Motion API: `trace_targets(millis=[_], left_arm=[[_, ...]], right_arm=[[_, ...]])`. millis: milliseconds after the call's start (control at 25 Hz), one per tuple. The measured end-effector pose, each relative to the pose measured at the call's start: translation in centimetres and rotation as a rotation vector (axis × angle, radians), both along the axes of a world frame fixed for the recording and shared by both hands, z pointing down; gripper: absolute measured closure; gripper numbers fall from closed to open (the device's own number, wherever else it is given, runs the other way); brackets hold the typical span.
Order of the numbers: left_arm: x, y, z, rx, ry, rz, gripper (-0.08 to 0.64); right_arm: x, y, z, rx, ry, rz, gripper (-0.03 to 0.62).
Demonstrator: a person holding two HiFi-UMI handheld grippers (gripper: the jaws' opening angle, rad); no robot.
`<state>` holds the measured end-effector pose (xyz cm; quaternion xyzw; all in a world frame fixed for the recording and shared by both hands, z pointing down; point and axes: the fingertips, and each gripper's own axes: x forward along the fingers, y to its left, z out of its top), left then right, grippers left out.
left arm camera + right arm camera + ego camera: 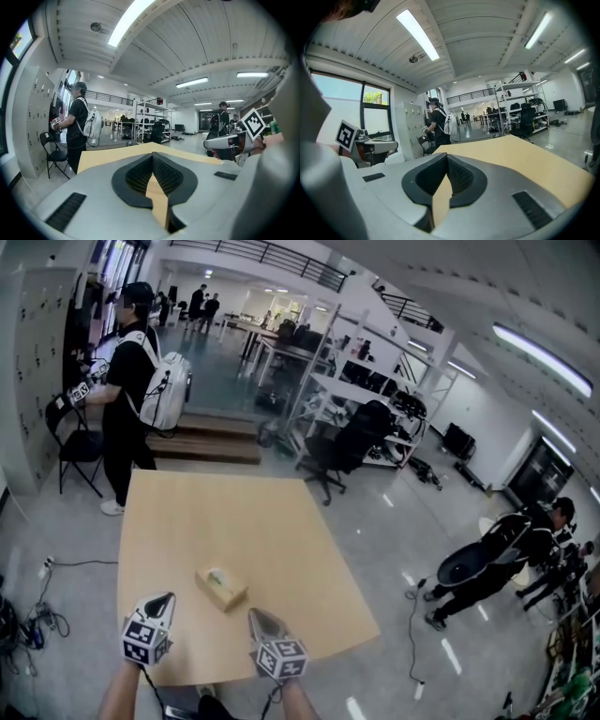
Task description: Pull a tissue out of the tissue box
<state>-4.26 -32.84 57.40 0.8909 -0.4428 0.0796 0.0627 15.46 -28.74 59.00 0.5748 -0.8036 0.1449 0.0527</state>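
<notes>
Wooden table, tissue box, left gripper, right gripper closed, empty

Readable text: none I can make out. Print on the tissue box is too small to read.

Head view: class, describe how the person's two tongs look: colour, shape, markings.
The left tongs and right tongs are grey shells tapering to a point, lined with black ribbed pads. Each carries a white cube with black square markers.
</notes>
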Motion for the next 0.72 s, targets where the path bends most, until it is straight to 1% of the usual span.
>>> trace_targets(millis=[160, 400, 720], left_arm=[[0.8, -2.4, 1.5, -0.026, -0.02, -0.003, 0.552], [1.5, -5.0, 4.3, -0.091, -0.022, -0.001, 0.552], [1.7, -7.1, 7.1, -0.143, -0.028, -0.004, 0.552]], right_arm=[[0.6, -2.6, 1.3, -0.025, -0.027, -0.007, 0.581], [0.7, -5.6, 3.4, -0.075, -0.013, -0.023, 0.581], [0.6, -8.1, 6.0, -0.123, 0.018, -0.042, 0.581]])
